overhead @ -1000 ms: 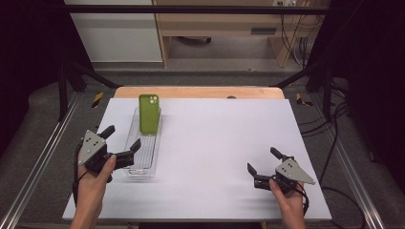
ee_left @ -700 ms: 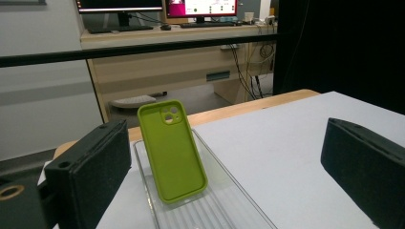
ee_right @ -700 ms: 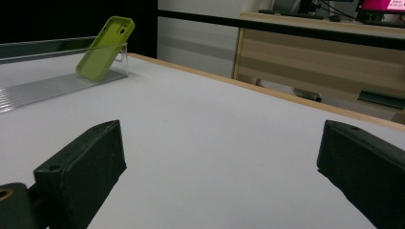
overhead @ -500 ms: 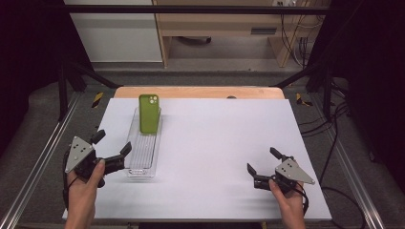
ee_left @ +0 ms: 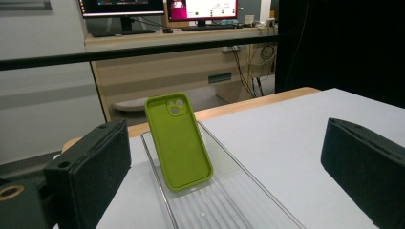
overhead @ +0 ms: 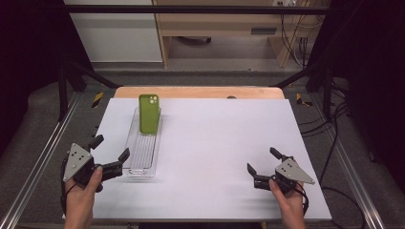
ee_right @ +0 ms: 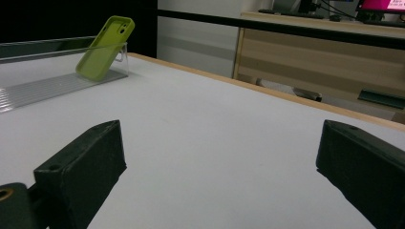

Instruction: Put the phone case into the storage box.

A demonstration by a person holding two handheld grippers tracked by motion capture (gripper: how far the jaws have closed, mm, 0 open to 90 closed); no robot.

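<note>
Nearest the person, the left gripper [overhead: 111, 153] sits at the table's [overhead: 229, 143] near left edge with its jaws spread wide and nothing between them, just beside the near end of the clear plastic tray [overhead: 142, 160]. Across the white surface, well apart, the right gripper [overhead: 262, 162] rests near the front right, its jaws likewise released and empty. Farther back, the green phone case [overhead: 149, 113] stands tilted in the tray's far end, its foot on the ribbed floor and its top leaning on the far wall, camera cut-out uppermost.

Judging by this, the case looks like the thing to be fetched. The lean seems precarious: a nudge to the light tray from the left jaws could slide the tray or tip the case flat, making it harder to pinch. A one-sided approach might also push the case over the rim.

Counted: two grippers, one tray, one phone case, one table.
</note>
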